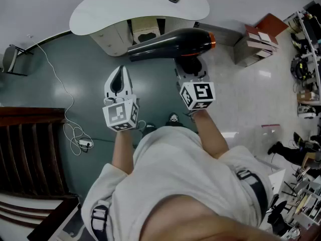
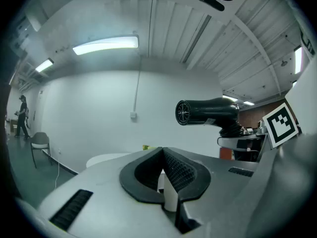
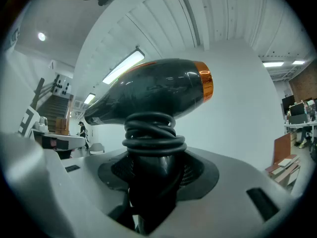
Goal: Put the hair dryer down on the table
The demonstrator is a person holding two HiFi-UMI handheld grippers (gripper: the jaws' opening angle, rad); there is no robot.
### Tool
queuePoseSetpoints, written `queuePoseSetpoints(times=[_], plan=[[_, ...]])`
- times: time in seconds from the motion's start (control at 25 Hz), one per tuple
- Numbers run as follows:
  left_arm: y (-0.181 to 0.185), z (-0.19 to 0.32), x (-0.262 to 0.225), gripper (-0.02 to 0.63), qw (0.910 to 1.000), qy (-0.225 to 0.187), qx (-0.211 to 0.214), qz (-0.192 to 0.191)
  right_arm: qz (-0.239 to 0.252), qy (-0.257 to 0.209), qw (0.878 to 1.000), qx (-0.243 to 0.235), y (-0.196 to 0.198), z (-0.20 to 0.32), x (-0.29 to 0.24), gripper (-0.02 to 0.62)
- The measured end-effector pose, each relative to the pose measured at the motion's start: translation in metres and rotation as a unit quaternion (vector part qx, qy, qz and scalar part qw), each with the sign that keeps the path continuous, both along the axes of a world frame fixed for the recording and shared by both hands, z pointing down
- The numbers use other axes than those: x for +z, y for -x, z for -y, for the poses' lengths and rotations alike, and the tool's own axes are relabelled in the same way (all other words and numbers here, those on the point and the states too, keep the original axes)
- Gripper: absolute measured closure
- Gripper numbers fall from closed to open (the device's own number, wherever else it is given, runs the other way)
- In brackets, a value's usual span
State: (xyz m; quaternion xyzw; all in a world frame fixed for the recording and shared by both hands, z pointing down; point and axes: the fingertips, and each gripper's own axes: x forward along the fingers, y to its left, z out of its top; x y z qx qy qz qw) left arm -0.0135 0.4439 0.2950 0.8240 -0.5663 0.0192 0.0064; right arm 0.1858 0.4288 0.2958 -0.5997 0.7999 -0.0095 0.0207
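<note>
1. The hair dryer (image 1: pixel 173 43) is in the air, barrel level and crosswise to the person. Its nozzle is toward the left gripper's side and its orange-ringed rear toward the right. It touches no surface.
2. Its cord (image 3: pixel 154 133) is coiled around the handle just under the barrel.
3. The right gripper (image 1: pixel 189 67) holds the dryer, with its jaws clamped on the handle below the coil and standing partly apart around it.
4. The left gripper (image 1: pixel 117 82) is beside it and well clear of the dryer. Its jaws are pressed together with nothing between them.
5. The white table (image 1: pixel 100 9) lies ahead. In the head view the dryer hangs short of the table's near edge, over the floor rather than over the top.
6. Two small things lie near the table's far edge, and the near part of the top looks bare.
7. My judgement is that the pick-up is done. Still to do are the carry forward over the near edge, the lowering and the release.
</note>
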Motion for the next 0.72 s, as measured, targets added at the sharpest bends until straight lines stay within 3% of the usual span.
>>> queuePoseSetpoints(times=[0.32,0.72], plan=[[0.006,-0.010,-0.004,0.589,1.0000,-0.002,0.006,-0.006,0.014,-0.013,1.000,-0.013,0.013,-0.006,-0.007,0.385],[0.062,-0.025,-0.002,0.589,0.9999,-0.005,0.004,-0.009,0.019,-0.027,0.999,-0.013,0.061,-0.014,-0.010,0.387]])
